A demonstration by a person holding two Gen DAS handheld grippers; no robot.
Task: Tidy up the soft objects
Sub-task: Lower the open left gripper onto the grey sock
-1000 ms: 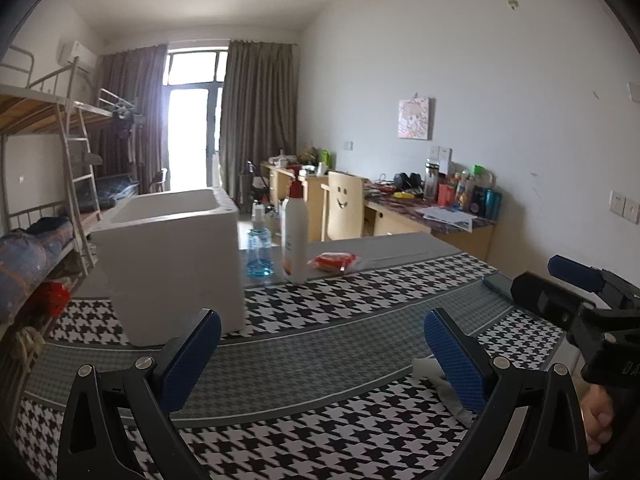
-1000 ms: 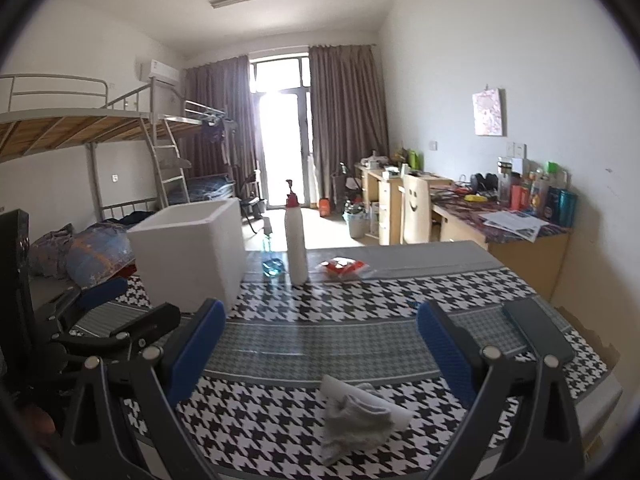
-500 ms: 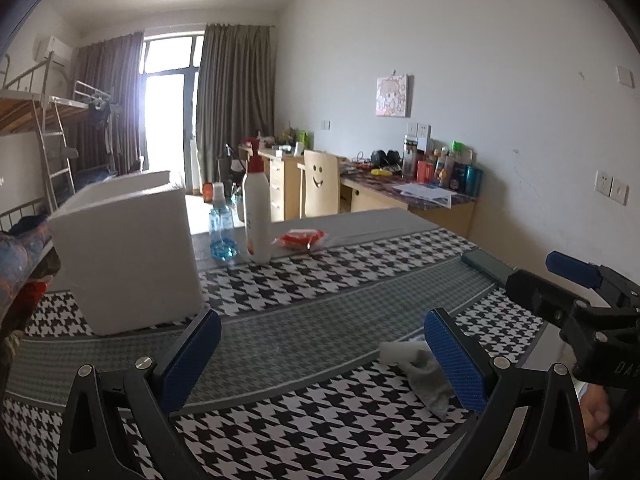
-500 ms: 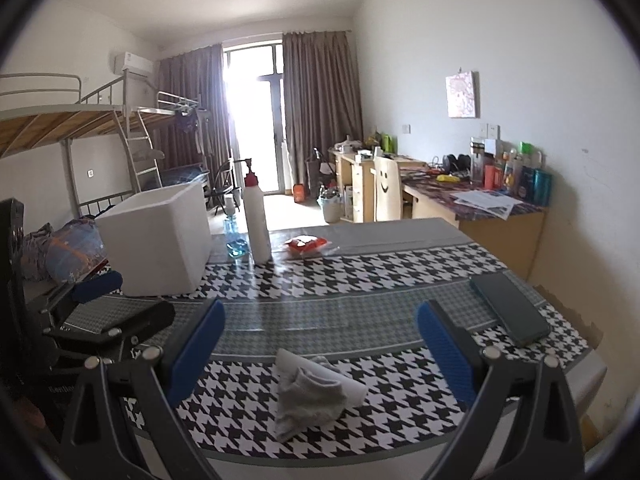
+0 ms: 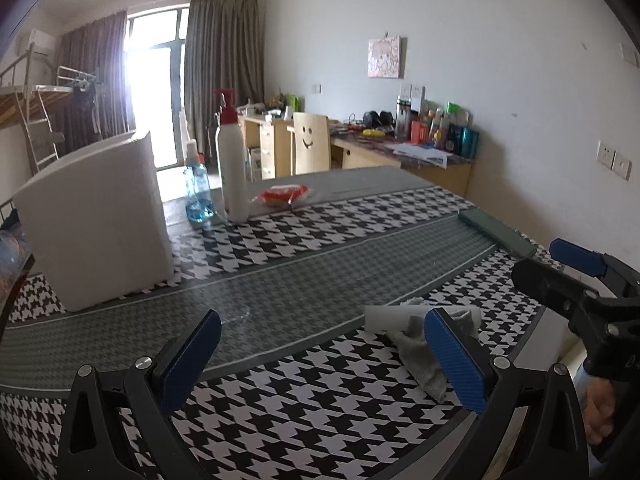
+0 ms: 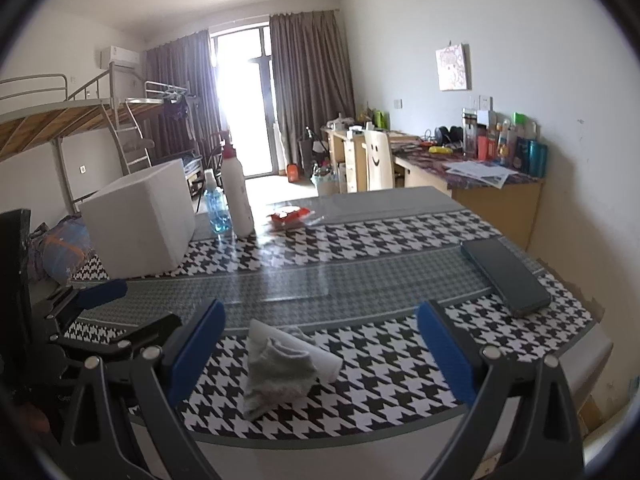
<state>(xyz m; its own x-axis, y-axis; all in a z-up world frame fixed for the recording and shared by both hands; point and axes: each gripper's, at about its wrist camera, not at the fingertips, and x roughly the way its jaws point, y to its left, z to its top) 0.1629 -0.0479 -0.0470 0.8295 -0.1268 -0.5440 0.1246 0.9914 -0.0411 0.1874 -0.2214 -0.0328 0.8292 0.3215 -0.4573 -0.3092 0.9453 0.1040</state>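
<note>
A crumpled grey-white cloth (image 6: 280, 368) lies on the houndstooth tablecloth near the table's front edge. It also shows in the left wrist view (image 5: 416, 336), partly behind my left gripper's right finger. My right gripper (image 6: 320, 352) is open and empty, its fingers either side of the cloth, a little short of it. My left gripper (image 5: 320, 360) is open and empty, to the left of the cloth. A white foam box (image 5: 96, 220) stands at the table's left; it also shows in the right wrist view (image 6: 140, 220).
A white pump bottle (image 5: 232, 168), a blue spray bottle (image 5: 198, 192) and a red packet (image 5: 284, 194) stand at the table's far side. A dark phone (image 6: 506, 276) lies at the right edge. Desks, a chair and a bunk bed lie beyond.
Both grippers have pulled back and swung left, so the cloth now sits further into view between the right gripper's fingers. Both stay open. Nothing on the table has moved.
</note>
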